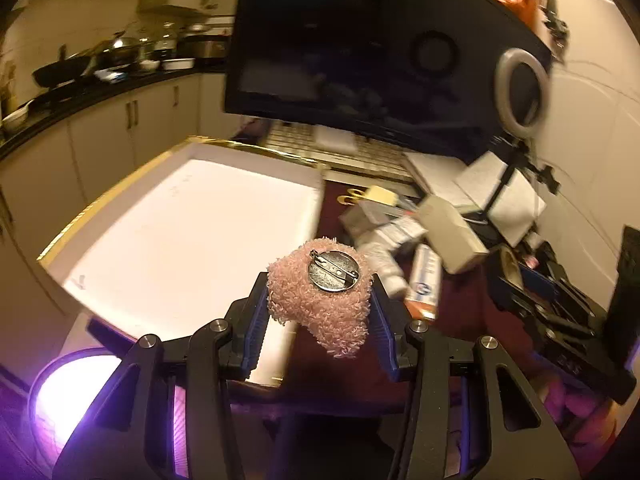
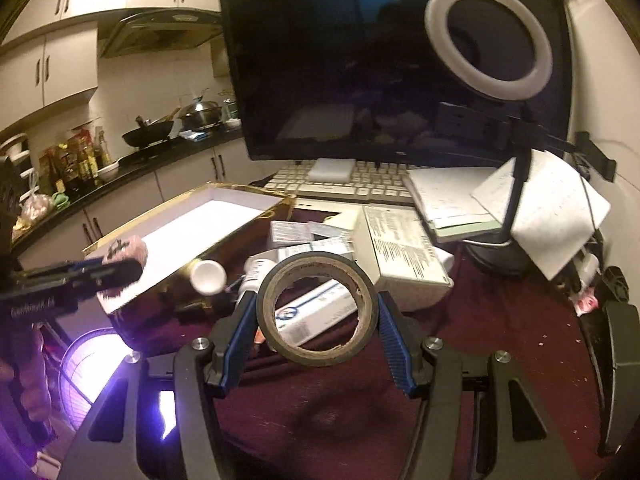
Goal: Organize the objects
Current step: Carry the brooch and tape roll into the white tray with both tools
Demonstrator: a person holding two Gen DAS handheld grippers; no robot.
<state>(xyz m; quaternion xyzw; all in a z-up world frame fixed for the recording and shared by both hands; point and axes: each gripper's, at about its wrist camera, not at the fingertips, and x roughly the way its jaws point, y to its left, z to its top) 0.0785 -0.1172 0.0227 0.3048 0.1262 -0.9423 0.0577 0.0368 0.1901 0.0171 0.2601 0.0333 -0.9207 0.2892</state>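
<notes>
Left side first. My left gripper is closed on a pink fuzzy brooch, both blue pads pressing its sides. The brooch's round metal pin back faces up toward the camera. It hangs in the air over the near right edge of a white tray with a gold rim; the tray bottom is bare white. From the right wrist view I see the same gripper from the side, pink fuzz showing beyond its tip, over the tray's near corner.

Centre. The counter is covered with a dark maroon cloth. Just right of the tray lies a jumble of small medicine cartons, a white capped bottle on its side, and a blue-and-white box.

My right gripper grips a roll of dark tape, held upright so I look through its core; the pads touch its outer edges on either side. It is above the maroon cloth, near the cartons.

Behind: a keyboard, a dark monitor, and to the right a ring light on a stand, with papers around its base.
</notes>
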